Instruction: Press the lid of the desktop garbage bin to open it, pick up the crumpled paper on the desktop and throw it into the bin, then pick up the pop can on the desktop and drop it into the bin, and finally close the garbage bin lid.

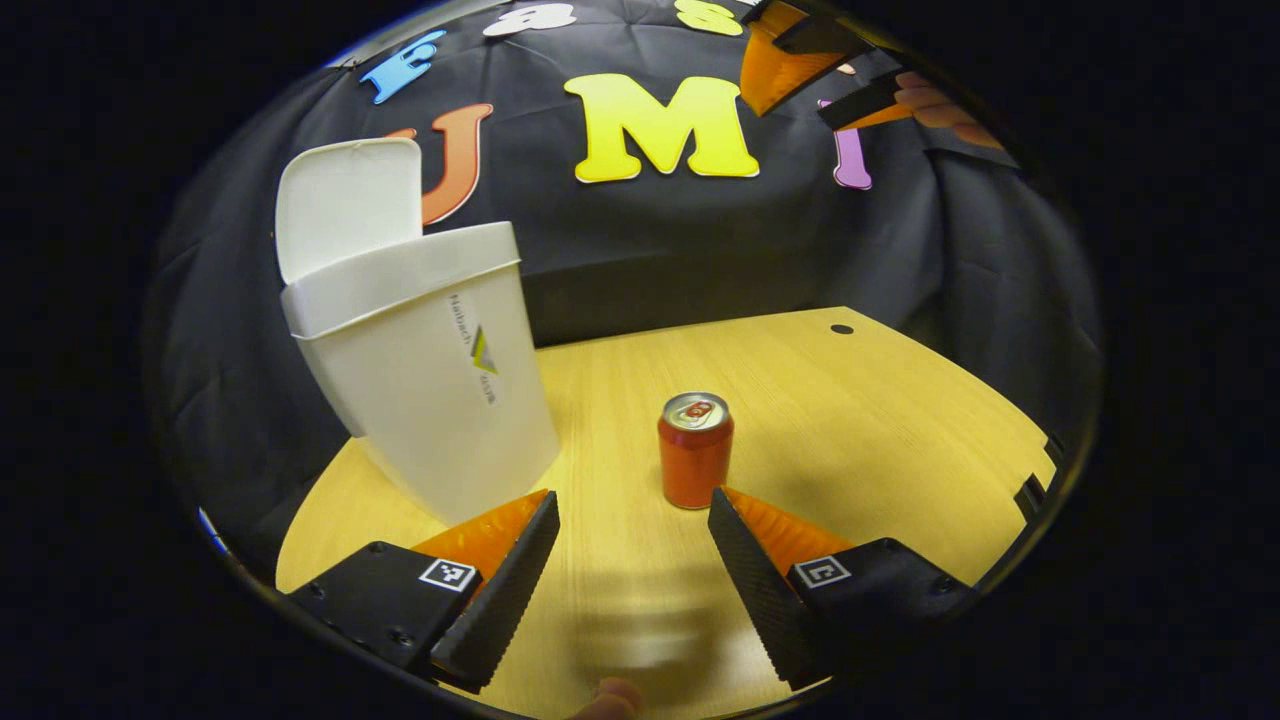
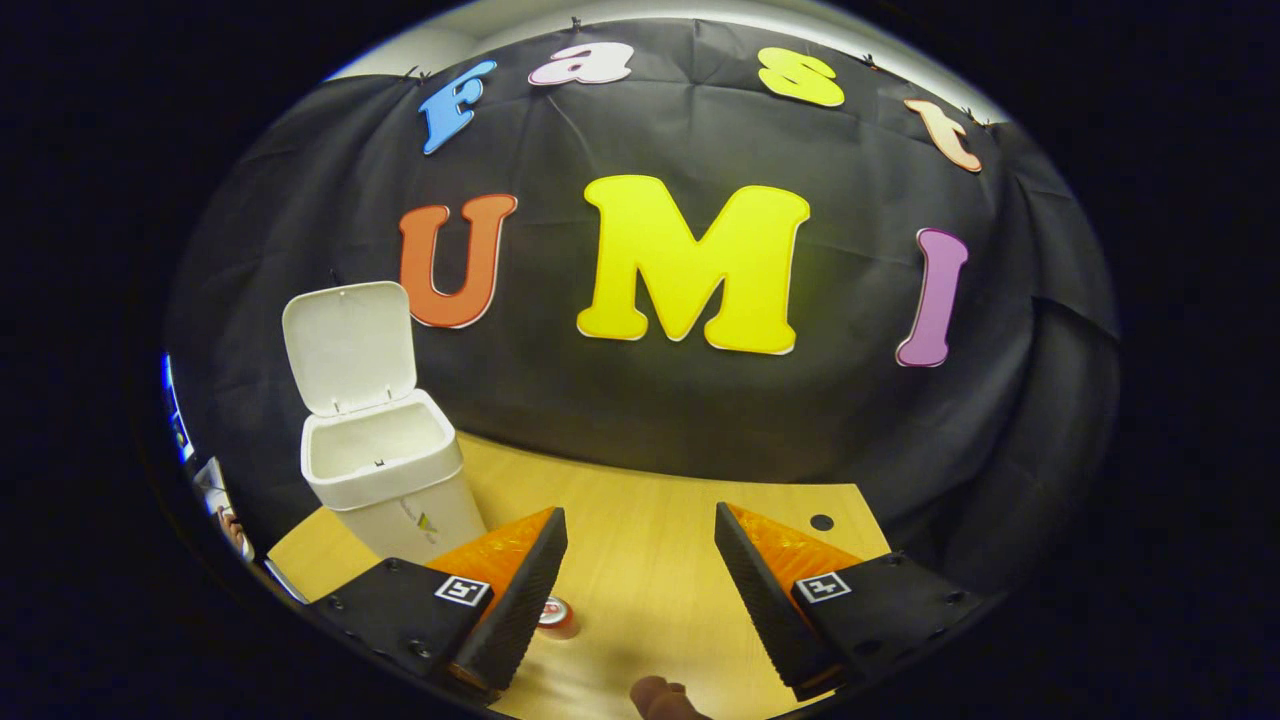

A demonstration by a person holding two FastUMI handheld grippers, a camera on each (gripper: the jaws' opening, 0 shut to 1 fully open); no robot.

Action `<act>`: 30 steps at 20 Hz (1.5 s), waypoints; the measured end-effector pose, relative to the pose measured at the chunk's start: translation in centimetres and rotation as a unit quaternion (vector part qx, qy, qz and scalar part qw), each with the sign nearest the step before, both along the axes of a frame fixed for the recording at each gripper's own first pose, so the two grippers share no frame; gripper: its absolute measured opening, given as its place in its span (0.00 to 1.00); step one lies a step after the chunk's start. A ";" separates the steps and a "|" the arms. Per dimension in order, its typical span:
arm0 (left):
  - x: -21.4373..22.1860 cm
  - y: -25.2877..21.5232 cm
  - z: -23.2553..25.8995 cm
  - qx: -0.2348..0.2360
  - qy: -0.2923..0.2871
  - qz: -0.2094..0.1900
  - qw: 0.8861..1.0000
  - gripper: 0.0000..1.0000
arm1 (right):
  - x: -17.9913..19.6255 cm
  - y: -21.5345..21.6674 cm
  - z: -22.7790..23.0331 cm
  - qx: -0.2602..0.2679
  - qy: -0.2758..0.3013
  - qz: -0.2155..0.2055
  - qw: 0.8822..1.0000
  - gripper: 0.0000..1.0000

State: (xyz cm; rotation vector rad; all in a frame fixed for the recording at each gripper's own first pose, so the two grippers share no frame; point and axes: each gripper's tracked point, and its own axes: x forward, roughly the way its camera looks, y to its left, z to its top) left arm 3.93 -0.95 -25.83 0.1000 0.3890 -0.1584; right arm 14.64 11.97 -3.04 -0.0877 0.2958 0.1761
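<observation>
**A:** Bin first: one white bin, standing on the wooden worktop, its lid tipped up behind the opening. Any writing on it?

**B:** A small label on the bin's front wall, with a triangular mark and a line of print too small and bent to make out. In the right gripper view the bin stands open and what shows of its inside is bare white wall; the bottom is hidden below the rim.

**A:** And the can?

**B:** One red pop can, upright on the worktop to the right of the bin and apart from it. Its silver top and pull tab show; its side is plain as far as I can see. In the right gripper view just a sliver of the can peeks out beside a finger.

**A:** The grippers?

**B:** Two. The left gripper is spread wide and empty, the can just beyond its right finger. The right gripper is likewise spread wide, holding nothing. Each finger carries a small square marker.
</observation>
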 end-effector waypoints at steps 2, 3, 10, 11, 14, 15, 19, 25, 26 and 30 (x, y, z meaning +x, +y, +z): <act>1.1 -1.1 -0.7 -0.001 -0.001 -0.006 1.000 0.99 | 0.1 -1.9 -0.8 -0.004 0.007 -0.016 1.000 0.95; 1.7 -1.5 -1.1 -0.001 0.000 -0.008 1.000 0.99 | 0.1 -2.7 -1.1 -0.005 0.012 -0.023 1.000 0.95; 5.1 -3.4 -3.0 -0.003 0.007 -0.018 1.000 0.98 | 1.6 -4.9 -3.2 -0.008 0.034 -0.050 0.998 0.94; 5.5 -3.6 -3.3 -0.005 0.010 -0.020 1.000 0.99 | 1.9 -4.9 -3.5 -0.011 0.038 -0.049 0.998 0.95; 6.7 -4.3 -3.8 -0.007 0.011 -0.030 0.999 0.99 | 3.0 -4.3 -3.8 -0.013 0.043 -0.046 0.998 0.94; 7.1 -4.6 -4.1 -0.007 0.013 -0.033 0.999 0.99 | 3.2 -4.0 -4.0 -0.014 0.045 -0.044 0.998 0.94; 8.6 -4.6 -5.2 0.001 0.024 -0.032 0.999 0.98 | 3.7 -3.4 -4.8 -0.028 0.052 -0.031 0.998 0.95; 9.4 -5.4 -6.3 -0.008 0.042 -0.033 0.999 0.97 | 4.4 -4.5 -7.2 -0.009 0.082 -0.039 0.996 0.93; 9.5 -5.3 -6.3 -0.006 0.041 -0.030 0.999 0.97 | 4.4 -4.8 -7.5 -0.006 0.085 -0.042 0.995 0.95; 9.7 -5.3 -7.1 -0.007 0.054 -0.030 0.998 0.94 | 4.6 -5.5 -8.8 0.007 0.105 -0.049 0.993 0.95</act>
